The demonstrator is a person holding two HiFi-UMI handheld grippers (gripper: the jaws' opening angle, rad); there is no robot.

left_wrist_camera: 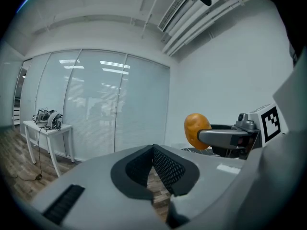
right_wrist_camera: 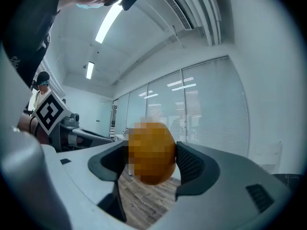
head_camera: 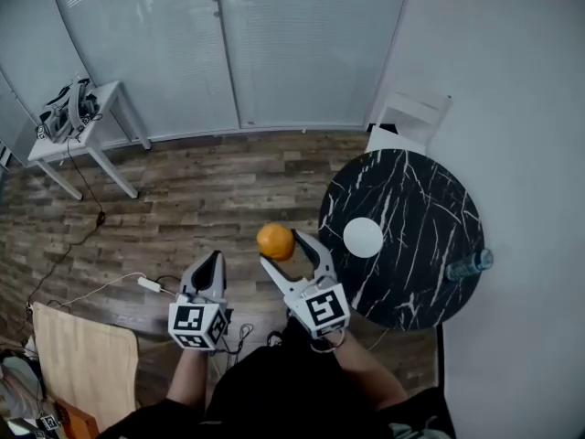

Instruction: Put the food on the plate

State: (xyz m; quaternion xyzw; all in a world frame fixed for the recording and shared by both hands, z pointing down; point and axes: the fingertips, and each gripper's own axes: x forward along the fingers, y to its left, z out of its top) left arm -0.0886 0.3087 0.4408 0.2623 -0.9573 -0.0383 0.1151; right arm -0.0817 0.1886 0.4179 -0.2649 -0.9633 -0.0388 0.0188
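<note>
My right gripper [head_camera: 277, 249] is shut on a round orange-brown food item [head_camera: 275, 241], held in the air over the wooden floor, left of the table. The same item [right_wrist_camera: 152, 152] fills the gap between the right jaws in the right gripper view, and it [left_wrist_camera: 195, 130] shows at the right in the left gripper view. A small white plate [head_camera: 363, 237] lies on the round black marble table [head_camera: 420, 273]. My left gripper [head_camera: 213, 262] is shut and empty, its pads [left_wrist_camera: 165, 169] pressed together, hanging left of the right one.
A clear water bottle [head_camera: 470, 265] lies at the table's right edge. A white chair [head_camera: 409, 122] stands behind the table. A white side table [head_camera: 84, 133] with a headset stands at the back left by the glass wall. Cables and a power strip [head_camera: 149, 284] lie on the floor.
</note>
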